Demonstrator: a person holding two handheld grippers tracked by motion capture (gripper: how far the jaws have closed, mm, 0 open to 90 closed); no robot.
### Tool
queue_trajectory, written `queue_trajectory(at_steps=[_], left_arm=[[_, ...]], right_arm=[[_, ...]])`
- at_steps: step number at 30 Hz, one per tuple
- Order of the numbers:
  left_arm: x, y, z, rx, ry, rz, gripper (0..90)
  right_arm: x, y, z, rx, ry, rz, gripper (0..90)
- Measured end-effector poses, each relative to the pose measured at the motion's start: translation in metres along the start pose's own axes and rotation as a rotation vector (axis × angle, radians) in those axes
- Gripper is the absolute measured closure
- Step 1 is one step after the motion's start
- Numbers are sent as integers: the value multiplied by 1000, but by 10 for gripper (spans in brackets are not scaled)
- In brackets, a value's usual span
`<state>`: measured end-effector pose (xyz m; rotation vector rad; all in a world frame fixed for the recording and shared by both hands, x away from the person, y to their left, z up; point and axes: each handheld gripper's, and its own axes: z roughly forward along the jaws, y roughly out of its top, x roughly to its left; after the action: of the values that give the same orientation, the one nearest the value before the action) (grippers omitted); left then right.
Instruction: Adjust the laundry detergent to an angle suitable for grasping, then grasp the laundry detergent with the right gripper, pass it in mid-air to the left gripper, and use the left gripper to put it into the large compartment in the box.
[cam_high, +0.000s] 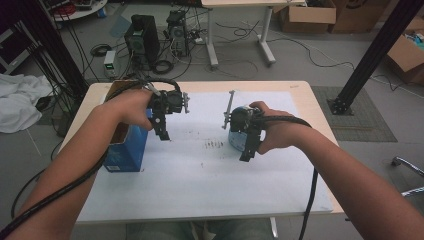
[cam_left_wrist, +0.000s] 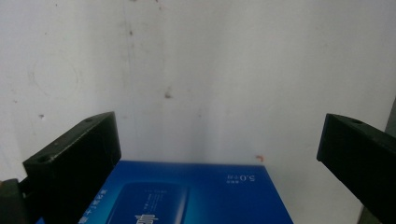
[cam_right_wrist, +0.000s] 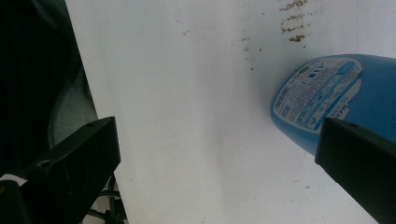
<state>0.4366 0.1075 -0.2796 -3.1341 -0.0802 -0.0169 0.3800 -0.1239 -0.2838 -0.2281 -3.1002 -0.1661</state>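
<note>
Forearms come in from the bottom of the high view, one gripper in each hand. Both are wide open and hold nothing. Just beside the right gripper (cam_high: 248, 142) is a blue bottle (cam_right_wrist: 327, 93); it looks to be lying on its side on the white sheet (cam_high: 200, 170), though the hand hides part of it. Over by the left gripper (cam_high: 162, 127) stands a blue box (cam_high: 127, 150), open at the top. Its inside is hard to see. Nothing has been picked up yet, so I think the job has hardly begun: the bottle probably goes into the box.
</note>
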Motion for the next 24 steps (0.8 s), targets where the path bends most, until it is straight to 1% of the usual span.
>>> queue_trajectory(at_steps=[4,5,9,11,14,17,20,22,24], left_arm=[[0,-2,-2,-8,4,-9,0],[-1,-3,-2,-14,3,-11,0],[-3,-4,-2,-10,7,-10,1],[-4,-3,-4,-19,8,-2,1],[-8,-1,-8,-9,16,11,0],[-11,1,-11,-15,19,20,1],[-10,1,-12,-13,21,18,1],[-10,0,-12,-17,21,13,1],[-11,-1,-11,-20,18,12,1]], right_arm=[[-1,0,1,5,0,4,0],[0,0,1,6,-3,-2,0],[2,3,0,11,2,-11,0],[3,3,-2,5,0,-12,0],[3,4,-6,-4,-6,-17,0],[3,4,-5,-6,-11,-15,0],[4,5,-3,5,-6,-10,0],[4,6,-2,13,-8,-16,0],[4,6,-2,11,-12,-13,0]])
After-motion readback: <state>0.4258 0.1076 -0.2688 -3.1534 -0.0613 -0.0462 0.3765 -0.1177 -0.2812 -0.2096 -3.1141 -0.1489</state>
